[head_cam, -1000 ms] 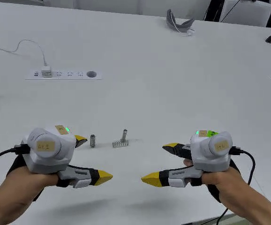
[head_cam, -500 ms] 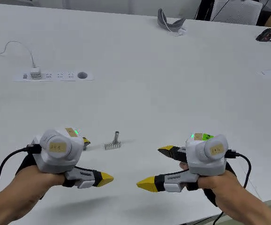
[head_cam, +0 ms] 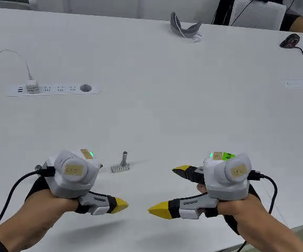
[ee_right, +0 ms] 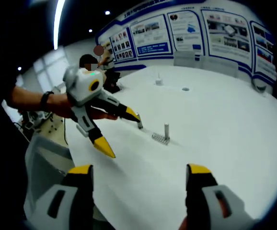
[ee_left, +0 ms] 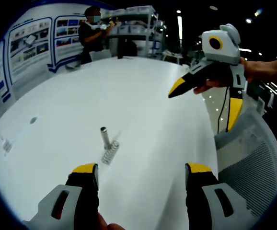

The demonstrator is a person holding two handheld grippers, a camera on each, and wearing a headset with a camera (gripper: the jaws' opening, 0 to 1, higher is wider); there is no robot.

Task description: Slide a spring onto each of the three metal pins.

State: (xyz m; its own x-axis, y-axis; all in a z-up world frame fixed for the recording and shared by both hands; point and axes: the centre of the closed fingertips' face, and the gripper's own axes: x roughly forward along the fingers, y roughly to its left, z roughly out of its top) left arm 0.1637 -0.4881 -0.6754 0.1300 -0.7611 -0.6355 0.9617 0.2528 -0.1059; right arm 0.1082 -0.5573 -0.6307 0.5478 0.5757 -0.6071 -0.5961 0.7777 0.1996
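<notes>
pin [head_cam: 124, 156]: short grey metal post, standing upright on the white bench [head_cam: 157, 105], left of centre and towards the near edge
spring [head_cam: 119, 168]: small silver coil, lying on its side right at the pin's base, not threaded on
left hand-held gripper [head_cam: 109, 185]: jaws gaping wide, carrying nothing, hovering just left of the pin and spring
right hand-held gripper [head_cam: 166, 189]: jaws also spread wide, nothing between them, sitting well to the right of the pin
small upright part [ee_right: 139, 125]: showing in the right gripper view just beside the left hand-held gripper's upper jaw tip; too small to identify
vs 1 s ago: left hand-held gripper is now sitting closer to the pin and covering the coiled upright piece in the head view; right one is keeping about the same gap; pin and spring are lying as before; overall frame shift is the headset moving
</notes>
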